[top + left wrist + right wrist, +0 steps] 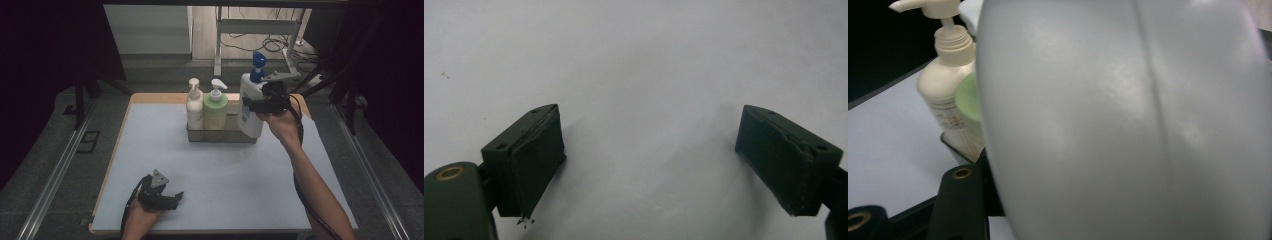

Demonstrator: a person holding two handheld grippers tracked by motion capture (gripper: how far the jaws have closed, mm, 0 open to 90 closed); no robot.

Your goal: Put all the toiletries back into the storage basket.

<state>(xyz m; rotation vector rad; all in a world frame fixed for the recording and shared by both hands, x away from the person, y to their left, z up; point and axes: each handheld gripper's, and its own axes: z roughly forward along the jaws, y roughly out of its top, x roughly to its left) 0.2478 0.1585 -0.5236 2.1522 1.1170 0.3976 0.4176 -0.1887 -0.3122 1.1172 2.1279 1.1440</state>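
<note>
High view, right gripper (pixel 264 102) clamped on white bottle (pixel 249 107) above tray's (pixel 222 135) right edge, left gripper (pixel 167 197) apart on bare table (pixel 225 175).

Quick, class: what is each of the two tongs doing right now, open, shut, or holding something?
Left tongs: open, nothing between the jaws, low over the table.
Right tongs: shut on the white bottle with the blue pump, held by the tray.
</note>
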